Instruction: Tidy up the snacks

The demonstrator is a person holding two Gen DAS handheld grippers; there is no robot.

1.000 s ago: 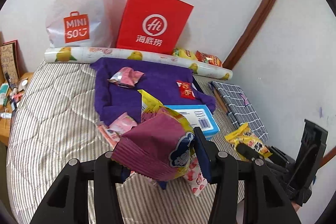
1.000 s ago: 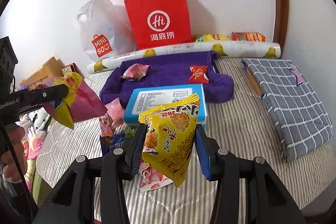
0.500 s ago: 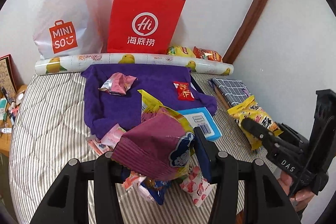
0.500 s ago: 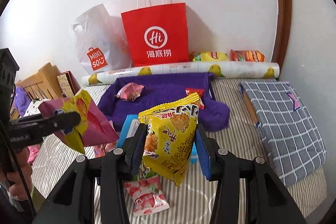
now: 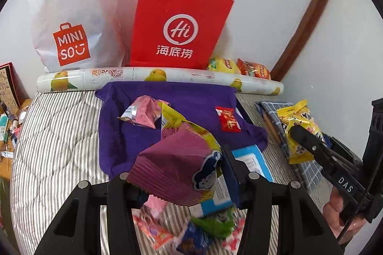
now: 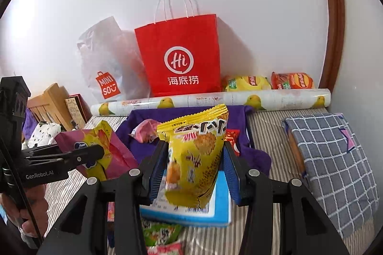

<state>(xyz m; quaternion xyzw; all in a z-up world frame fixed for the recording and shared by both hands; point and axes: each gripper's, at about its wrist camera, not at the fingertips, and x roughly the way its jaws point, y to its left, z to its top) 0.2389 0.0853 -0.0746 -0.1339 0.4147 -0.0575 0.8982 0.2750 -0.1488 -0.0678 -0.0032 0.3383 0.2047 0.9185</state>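
Note:
My left gripper [image 5: 182, 173] is shut on a purple and yellow snack bag [image 5: 177, 159], held above the bed; the bag also shows in the right wrist view [image 6: 107, 149]. My right gripper [image 6: 194, 166] is shut on a yellow cracker bag [image 6: 194, 154], also held in the air; it shows at the right of the left wrist view [image 5: 296, 128]. A red paper bag [image 5: 177, 27] and a white MINISO bag [image 5: 71, 23] stand against the wall. A pink packet [image 5: 141, 113] and a small red packet [image 5: 227, 118] lie on a purple towel [image 5: 191, 97].
A blue and white box [image 6: 215, 207] lies on the striped bed [image 5: 55, 147], with several loose snacks [image 5: 198, 231] by its near edge. A rolled lemon-print sheet [image 5: 119, 75] lies before the bags. Two chip bags [image 6: 270, 82] lie behind it. A checked cloth bundle [image 6: 332, 159] lies at right.
Both grippers have risen and moved toward the bags at the wall, each still holding its snack. The red bag and the towel look larger and closer.

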